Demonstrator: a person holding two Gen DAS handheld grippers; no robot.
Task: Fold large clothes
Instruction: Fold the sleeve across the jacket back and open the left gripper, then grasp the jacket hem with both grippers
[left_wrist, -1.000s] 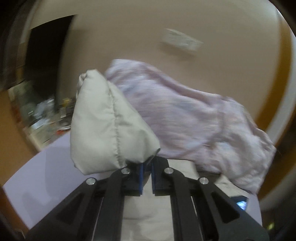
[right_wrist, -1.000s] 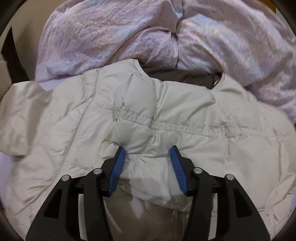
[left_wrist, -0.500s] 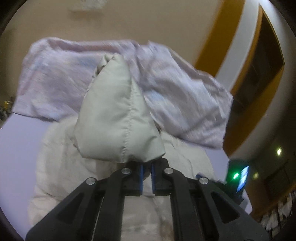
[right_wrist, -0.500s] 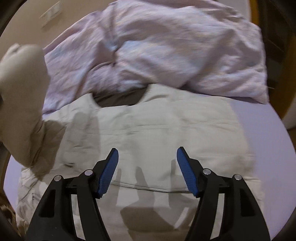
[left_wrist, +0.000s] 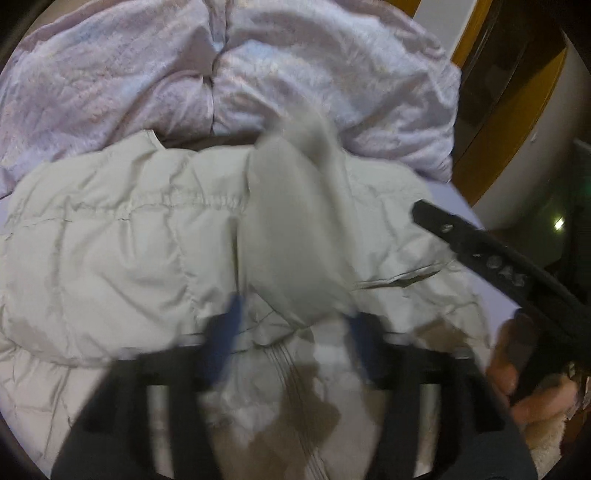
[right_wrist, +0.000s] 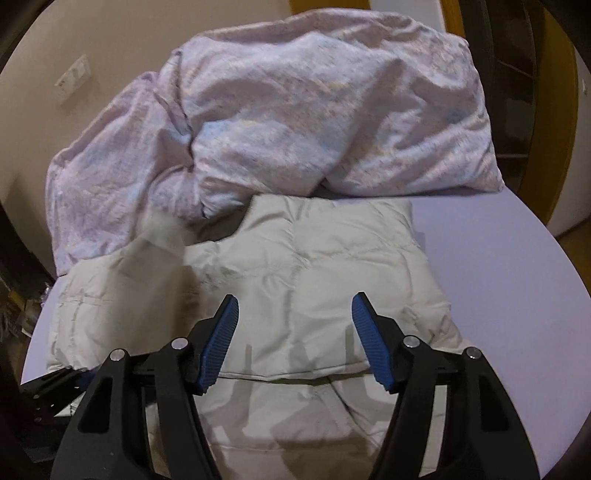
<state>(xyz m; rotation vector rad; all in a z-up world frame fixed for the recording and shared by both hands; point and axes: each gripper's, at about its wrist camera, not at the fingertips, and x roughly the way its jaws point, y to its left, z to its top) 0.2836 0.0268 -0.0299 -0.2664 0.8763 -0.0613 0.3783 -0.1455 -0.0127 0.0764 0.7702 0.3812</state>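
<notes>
Since the earlier frame, the sleeve (left_wrist: 291, 236) had been carried over the padded jacket (left_wrist: 110, 243) and released; the left gripper (left_wrist: 291, 343) had just opened wide, its jaws apart, the sleeve loose toward twelve o'clock. The jacket was spread beneath both grippers, its long axis running nine to three, below the quilt (right_wrist: 295, 110). The right gripper (right_wrist: 295, 339) was half open, empty, above the jacket.

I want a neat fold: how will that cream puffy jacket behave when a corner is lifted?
The cream jacket will probably flop and drape, as its loose sleeve does. Its quilted padding looks springy, so folds may puff back. The smooth shell may slip from the fingers.
</notes>
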